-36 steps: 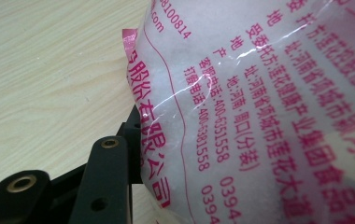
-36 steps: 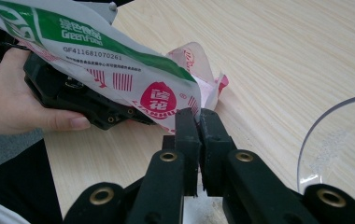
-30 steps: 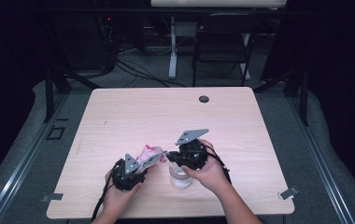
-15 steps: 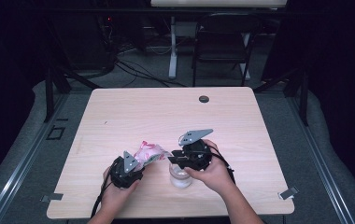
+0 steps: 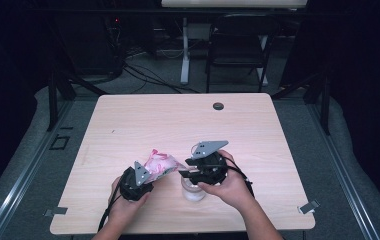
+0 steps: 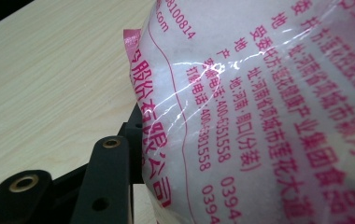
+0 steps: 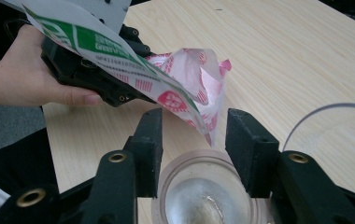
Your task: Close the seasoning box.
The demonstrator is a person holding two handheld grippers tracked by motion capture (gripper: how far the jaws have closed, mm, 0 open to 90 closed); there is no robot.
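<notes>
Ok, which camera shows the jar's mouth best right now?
The right gripper view: it looks down into the jar, its rim between that gripper's open jaws, the packet above. The high view shows its pale body under the right gripper. The left gripper view shows the packet's print close up.

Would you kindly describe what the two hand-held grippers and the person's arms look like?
Both the left gripper and the right gripper are black with round bodies, blocky black jaws with brass-ringed holes, and grey three-cornered top plates. A black cable trails from the left one. The forearms are bare.
</notes>
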